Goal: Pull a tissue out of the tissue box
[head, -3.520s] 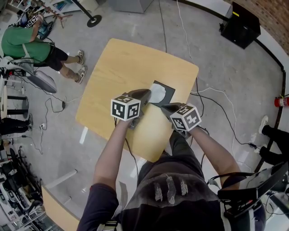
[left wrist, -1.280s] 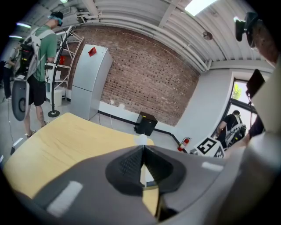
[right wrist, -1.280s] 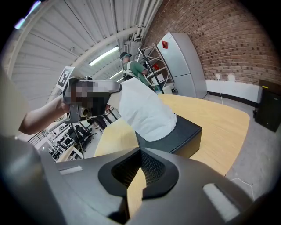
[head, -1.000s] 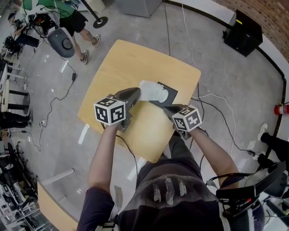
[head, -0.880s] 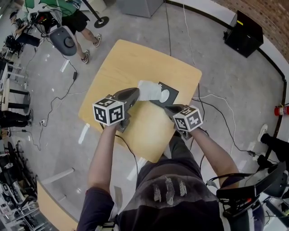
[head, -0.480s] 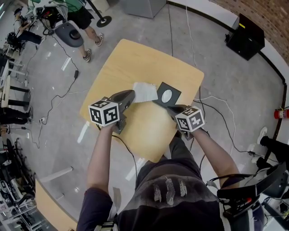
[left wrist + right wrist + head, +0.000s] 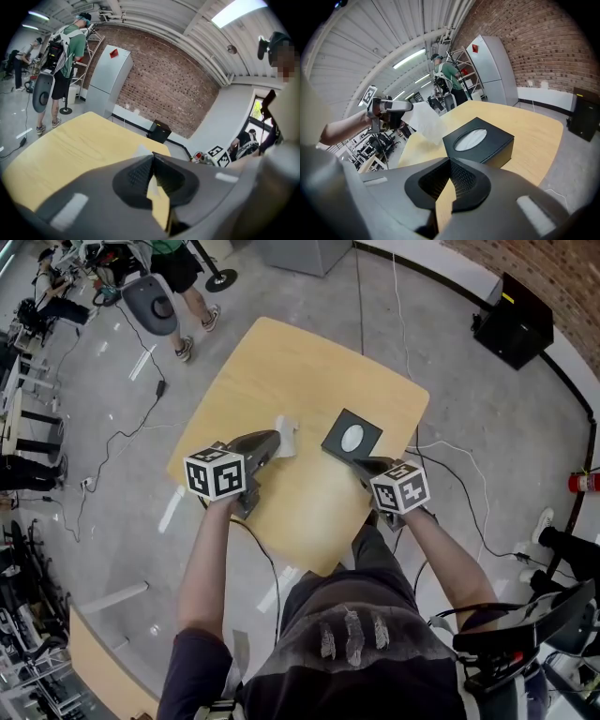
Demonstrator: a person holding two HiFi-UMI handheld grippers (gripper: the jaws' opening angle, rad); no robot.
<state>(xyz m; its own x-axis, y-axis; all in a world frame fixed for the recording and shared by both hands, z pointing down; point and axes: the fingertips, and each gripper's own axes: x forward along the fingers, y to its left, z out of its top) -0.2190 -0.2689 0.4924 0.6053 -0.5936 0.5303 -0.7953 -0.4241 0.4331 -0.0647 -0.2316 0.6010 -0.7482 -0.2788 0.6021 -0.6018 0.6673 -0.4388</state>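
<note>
Left tongs pinched shut on a white tissue, held over the bench, apart from the black tissue box, right tongs closed on nothing (just beside the box's near corner)

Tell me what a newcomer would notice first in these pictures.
A white tissue stands out first, pinched in the shut left gripper and hanging clear of the box over the middle of the wooden table. Next comes the black tissue box with its oval opening, just to the tissue's right. The shut right gripper is at its near side.
</note>
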